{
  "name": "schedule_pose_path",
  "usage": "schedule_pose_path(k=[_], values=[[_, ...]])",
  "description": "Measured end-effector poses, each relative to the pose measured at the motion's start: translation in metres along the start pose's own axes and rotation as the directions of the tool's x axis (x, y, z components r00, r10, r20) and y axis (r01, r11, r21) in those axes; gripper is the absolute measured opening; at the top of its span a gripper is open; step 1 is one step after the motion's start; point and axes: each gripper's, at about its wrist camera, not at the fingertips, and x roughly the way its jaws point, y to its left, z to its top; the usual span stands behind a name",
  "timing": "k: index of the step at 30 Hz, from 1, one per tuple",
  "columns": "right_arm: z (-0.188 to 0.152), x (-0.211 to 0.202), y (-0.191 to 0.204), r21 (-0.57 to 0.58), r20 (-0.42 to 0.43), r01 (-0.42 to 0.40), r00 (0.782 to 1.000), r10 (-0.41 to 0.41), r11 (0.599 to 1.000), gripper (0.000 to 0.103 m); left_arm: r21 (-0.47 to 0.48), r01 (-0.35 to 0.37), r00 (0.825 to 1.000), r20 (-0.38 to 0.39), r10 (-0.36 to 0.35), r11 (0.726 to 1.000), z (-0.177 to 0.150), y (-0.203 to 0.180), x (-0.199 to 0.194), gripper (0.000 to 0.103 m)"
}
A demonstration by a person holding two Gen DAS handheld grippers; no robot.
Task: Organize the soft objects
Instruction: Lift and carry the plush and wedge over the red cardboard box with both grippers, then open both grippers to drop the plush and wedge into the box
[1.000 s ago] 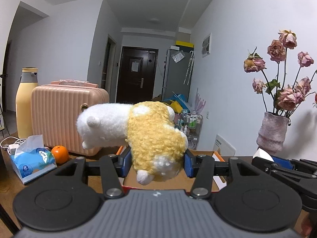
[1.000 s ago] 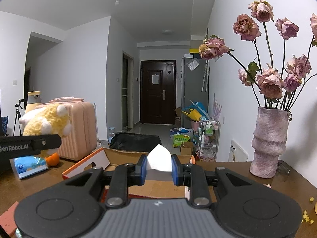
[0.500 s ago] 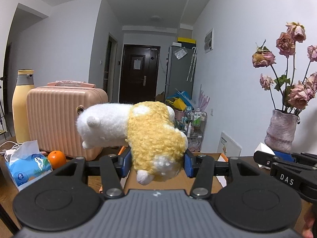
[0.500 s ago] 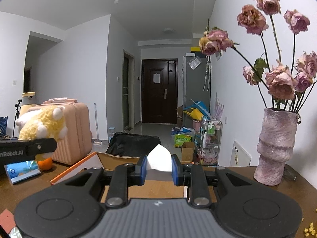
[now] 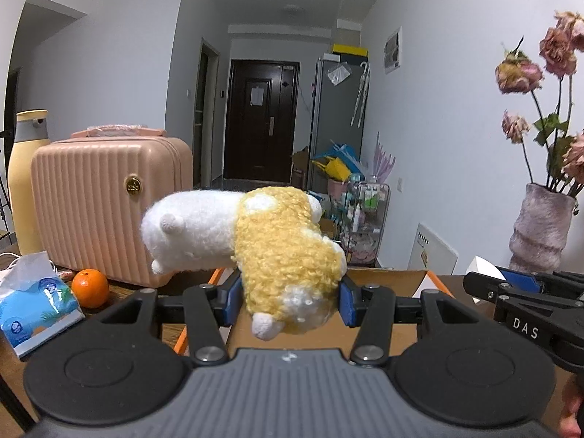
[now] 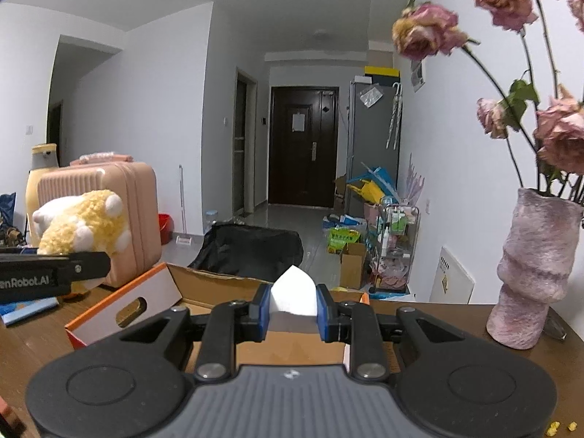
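My left gripper (image 5: 288,301) is shut on a yellow and white plush toy (image 5: 255,241) and holds it in the air above an open cardboard box (image 5: 387,281). The toy also shows at the left of the right wrist view (image 6: 84,224), over the left gripper's finger (image 6: 54,273). My right gripper (image 6: 293,310) is shut on a white soft block (image 6: 294,294) and holds it above the same box (image 6: 146,303). The right gripper shows at the right edge of the left wrist view (image 5: 525,292), with a white corner of the block (image 5: 485,268).
A pink suitcase (image 5: 109,204), a yellow bottle (image 5: 27,175), an orange (image 5: 90,288) and a blue tissue pack (image 5: 36,303) stand at the left on the brown table (image 6: 33,343). A vase (image 6: 533,273) of dried roses stands at the right. Yellow crumbs (image 6: 558,427) lie near it.
Both grippers have moved to the left across the table while keeping their loads. The vase has slid toward the right edge in both views. Both grips are unchanged.
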Motion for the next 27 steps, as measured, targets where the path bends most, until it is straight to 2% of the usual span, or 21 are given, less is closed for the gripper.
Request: schedule_pose_path(k=[12, 23, 25, 27], values=[[-0.006, 0.046, -0.009, 0.010, -0.113, -0.020, 0.993, 0.021, 1.000, 0.025, 0.030, -0.002, 0.998, -0.065, 0.004, 1.000, -0.004, -0.006, 0.042, 0.051], [-0.017, 0.066, -0.005, -0.006, -0.185, -0.019, 0.983, 0.018, 1.000, 0.026, 0.044, -0.021, 0.992, -0.127, 0.026, 0.999, -0.009, -0.004, 0.066, 0.051], [-0.018, 0.067, -0.004, -0.015, -0.191, -0.023, 0.981, 0.020, 1.000, 0.032, 0.045, -0.023, 0.991, -0.134, 0.029, 0.999, -0.009, -0.004, 0.068, 0.052], [-0.018, 0.068, -0.004, -0.020, -0.196, -0.018, 0.980, 0.014, 1.000, 0.038, 0.046, -0.020, 0.989, -0.142, 0.026, 0.999, -0.010, -0.004, 0.069, 0.057]])
